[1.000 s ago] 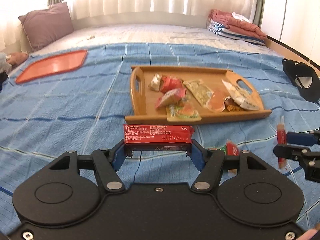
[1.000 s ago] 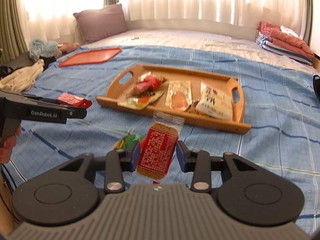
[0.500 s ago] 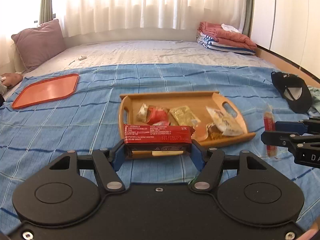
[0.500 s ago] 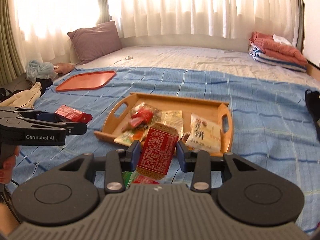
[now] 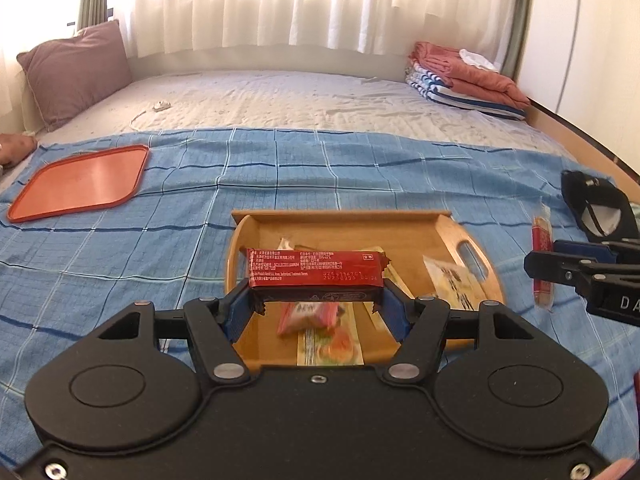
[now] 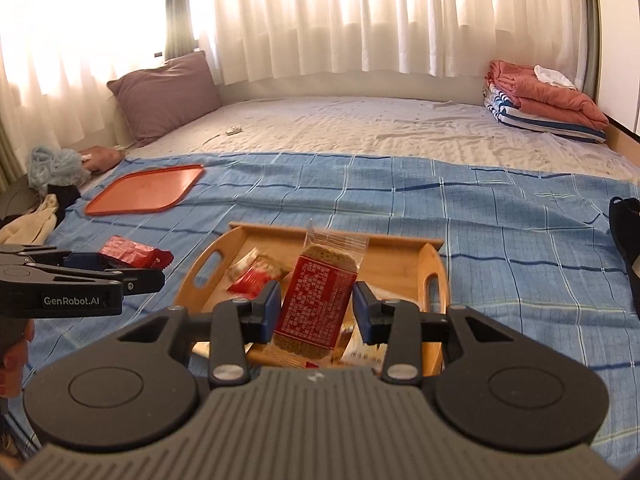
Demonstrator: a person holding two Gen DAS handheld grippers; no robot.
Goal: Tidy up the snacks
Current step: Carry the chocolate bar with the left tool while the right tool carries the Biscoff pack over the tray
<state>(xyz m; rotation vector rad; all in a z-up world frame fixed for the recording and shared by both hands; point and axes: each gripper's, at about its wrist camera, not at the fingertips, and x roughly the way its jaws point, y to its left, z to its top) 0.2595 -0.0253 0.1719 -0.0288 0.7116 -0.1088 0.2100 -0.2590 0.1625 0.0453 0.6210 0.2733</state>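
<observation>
My left gripper is shut on a long red snack bar, held crosswise above the near part of the wooden tray. My right gripper is shut on a clear-wrapped brown biscuit with a red label, held above the near edge of the same tray. Several snack packets lie in the tray, among them a red one and a white one. Each gripper shows from the side in the other's view: the right one, the left one.
An orange tray lies on the blue checked blanket at the far left. A purple pillow and folded clothes sit at the far end of the bed. A black cap lies at the right.
Both grippers have risen and moved forward with their snacks, from over the blanket to over the near part of the wooden tray. Both grips are unchanged.
</observation>
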